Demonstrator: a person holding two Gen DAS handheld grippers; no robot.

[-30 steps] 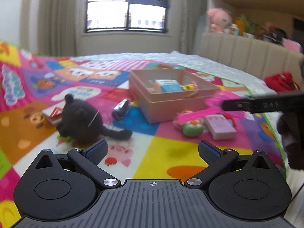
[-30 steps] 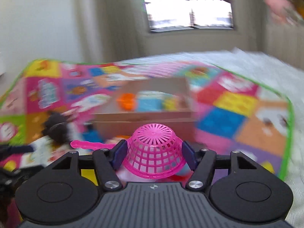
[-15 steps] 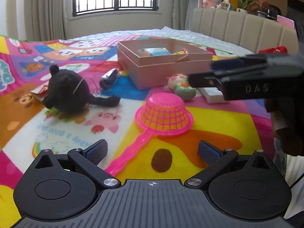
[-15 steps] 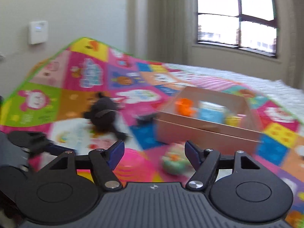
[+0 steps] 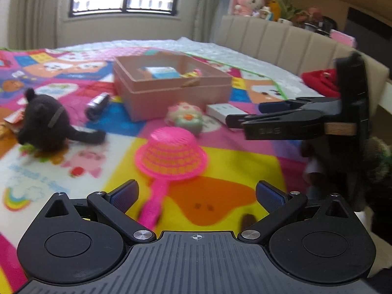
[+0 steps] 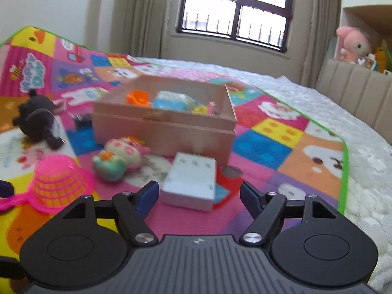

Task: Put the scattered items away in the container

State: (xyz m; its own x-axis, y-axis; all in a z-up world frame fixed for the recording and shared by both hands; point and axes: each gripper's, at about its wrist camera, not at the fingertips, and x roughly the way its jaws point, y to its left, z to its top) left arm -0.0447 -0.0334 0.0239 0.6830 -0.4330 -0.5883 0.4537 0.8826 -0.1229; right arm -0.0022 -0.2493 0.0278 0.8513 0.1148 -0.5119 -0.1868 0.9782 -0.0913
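Note:
The pink cardboard container [image 5: 171,93] [image 6: 161,127] stands on the colourful mat and holds an orange toy, a blue-white pack and a yellow item. A pink strainer [image 5: 171,156] [image 6: 56,181] lies upside down on the mat. Its handle runs toward my open left gripper [image 5: 196,192] and nothing is gripped. My right gripper [image 6: 199,191] [image 5: 245,120] is opening over a white box [image 6: 191,181] [image 5: 223,111]; the box's near edge sits between the tips, untouched by the pads. A pastel squishy toy [image 6: 117,156] [image 5: 186,120] and a black plush [image 5: 46,127] [image 6: 36,120] lie nearby.
A dark shiny cylinder [image 5: 98,103] lies left of the container, and a small booklet [image 5: 12,120] sits behind the plush. A red cloth [image 5: 318,80] rests on the white quilt to the right. The beige headboard [image 5: 281,39] carries plush toys. The mat's green edge [image 6: 343,171] runs along the right.
The right gripper let go of the pink strainer, which now lies upside down on the mat. It swung right and down to the white box, jaws wider. The left gripper tilted down toward the strainer.

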